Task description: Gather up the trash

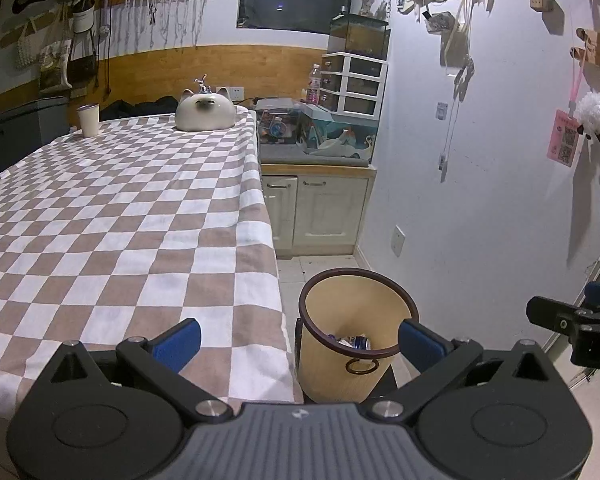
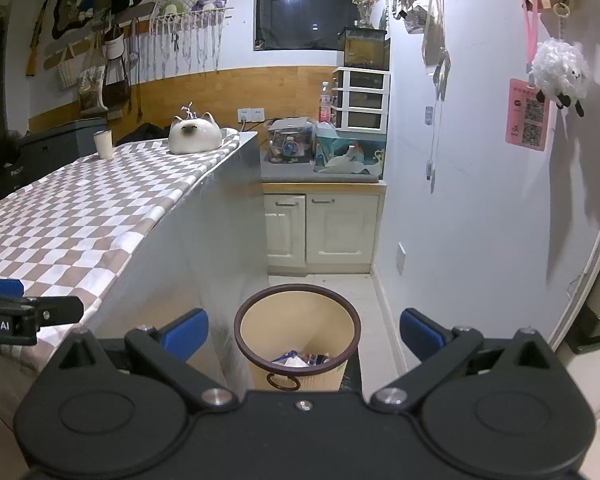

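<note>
A beige waste bin [image 1: 342,368] with a dark rim stands on the floor beside the table; it also shows in the right wrist view [image 2: 300,372]. Crumpled trash [image 1: 354,342] lies at its bottom, seen too in the right wrist view [image 2: 300,359]. My left gripper [image 1: 300,340] is open and empty, over the table's edge and the bin. My right gripper [image 2: 304,332] is open and empty, directly above the bin. The right gripper shows at the right edge of the left wrist view [image 1: 572,324].
The table [image 1: 112,216] has a brown and white checked cloth, with a white cup [image 1: 89,120] and a cat-shaped ceramic piece [image 1: 206,110] at its far end. A cream cabinet [image 1: 320,208] with clutter on top stands behind. The white wall [image 1: 480,200] is close on the right.
</note>
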The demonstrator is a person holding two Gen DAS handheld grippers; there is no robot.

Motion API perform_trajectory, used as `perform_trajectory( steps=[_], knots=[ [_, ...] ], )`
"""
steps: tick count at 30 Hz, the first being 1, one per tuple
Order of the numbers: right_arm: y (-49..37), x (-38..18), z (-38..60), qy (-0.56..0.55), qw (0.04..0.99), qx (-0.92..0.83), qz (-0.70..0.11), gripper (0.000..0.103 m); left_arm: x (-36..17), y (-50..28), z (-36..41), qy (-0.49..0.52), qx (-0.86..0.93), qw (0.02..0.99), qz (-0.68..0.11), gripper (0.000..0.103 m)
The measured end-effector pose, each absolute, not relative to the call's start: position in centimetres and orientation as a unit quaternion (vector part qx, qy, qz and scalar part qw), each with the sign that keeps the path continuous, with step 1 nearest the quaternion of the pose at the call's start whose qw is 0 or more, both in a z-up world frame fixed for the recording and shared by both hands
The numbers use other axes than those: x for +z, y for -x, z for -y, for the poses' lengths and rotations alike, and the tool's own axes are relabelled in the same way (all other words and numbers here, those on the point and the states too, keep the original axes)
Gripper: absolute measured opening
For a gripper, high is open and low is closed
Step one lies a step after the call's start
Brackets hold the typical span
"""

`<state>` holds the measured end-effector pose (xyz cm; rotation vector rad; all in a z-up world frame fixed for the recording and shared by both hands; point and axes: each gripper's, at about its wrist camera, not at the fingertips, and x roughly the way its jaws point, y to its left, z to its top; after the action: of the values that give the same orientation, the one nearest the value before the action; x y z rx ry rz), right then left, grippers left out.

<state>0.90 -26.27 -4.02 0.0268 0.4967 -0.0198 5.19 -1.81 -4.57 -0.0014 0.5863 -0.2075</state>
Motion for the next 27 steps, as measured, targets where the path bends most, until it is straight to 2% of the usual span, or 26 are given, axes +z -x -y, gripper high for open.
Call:
perform_trajectory(
  steps=[27],
  knots=[
    [-0.74,-4.14,26.20,-0.010,0.969,-0.014,-0.245,0.103,-4.23,-4.98,1.80,-0.002,-0.105,0.952,-0.286,0.103]
  ],
)
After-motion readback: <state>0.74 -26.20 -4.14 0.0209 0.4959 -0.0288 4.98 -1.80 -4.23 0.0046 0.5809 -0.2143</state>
